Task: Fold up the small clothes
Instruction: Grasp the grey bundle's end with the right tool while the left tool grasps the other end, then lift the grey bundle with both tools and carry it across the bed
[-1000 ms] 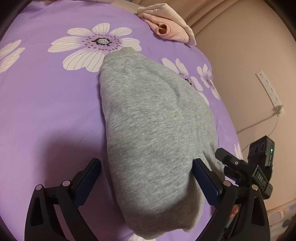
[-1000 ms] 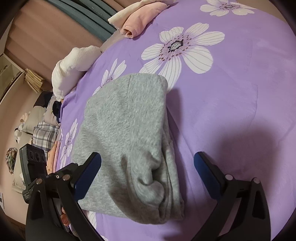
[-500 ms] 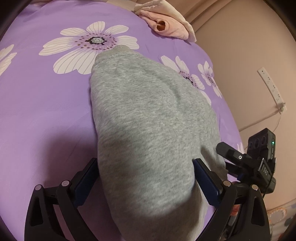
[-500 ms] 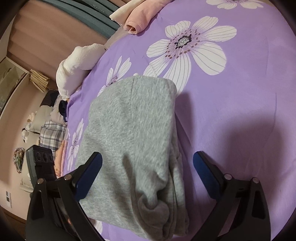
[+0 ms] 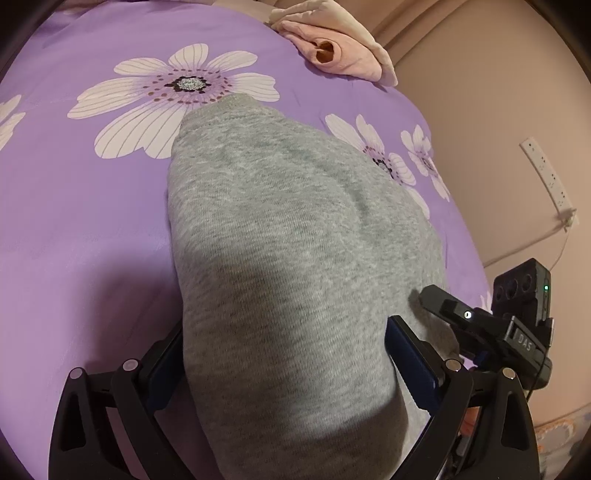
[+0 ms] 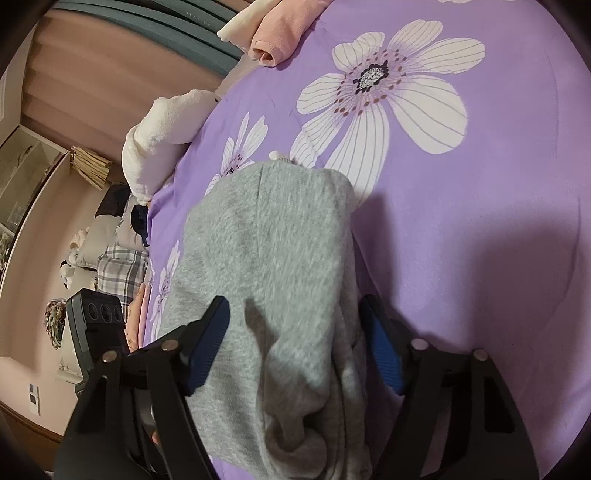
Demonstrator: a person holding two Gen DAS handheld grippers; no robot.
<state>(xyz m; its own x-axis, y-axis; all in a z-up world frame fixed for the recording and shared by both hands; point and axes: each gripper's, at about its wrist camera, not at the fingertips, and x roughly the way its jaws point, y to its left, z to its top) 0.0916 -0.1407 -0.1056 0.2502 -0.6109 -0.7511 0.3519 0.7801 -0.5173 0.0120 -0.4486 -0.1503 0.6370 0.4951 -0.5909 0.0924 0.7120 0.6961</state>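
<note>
A folded grey knit garment (image 5: 288, 258) lies on the purple flowered bedspread (image 5: 81, 229). My left gripper (image 5: 284, 354) is open, its blue-padded fingers (image 5: 408, 354) straddling the garment's near end. In the right wrist view the same garment (image 6: 266, 258) shows its bunched layered edge at the bottom. My right gripper (image 6: 295, 343) has its fingers (image 6: 382, 350) against both sides of that near end, jaws narrowed around the cloth. The right gripper body (image 5: 491, 325) shows beside the garment in the left wrist view.
A pink folded garment (image 5: 332, 51) lies at the far edge of the bed, also in the right wrist view (image 6: 280, 33). A white rolled towel (image 6: 162, 136) sits at the bed's edge. A wall with a power strip (image 5: 546, 173) is to the right. Clutter lies on the floor (image 6: 110, 258).
Both grippers have moved forward over the garment's near end. The right gripper's jaws have narrowed from wide open to pressing the cloth's sides.
</note>
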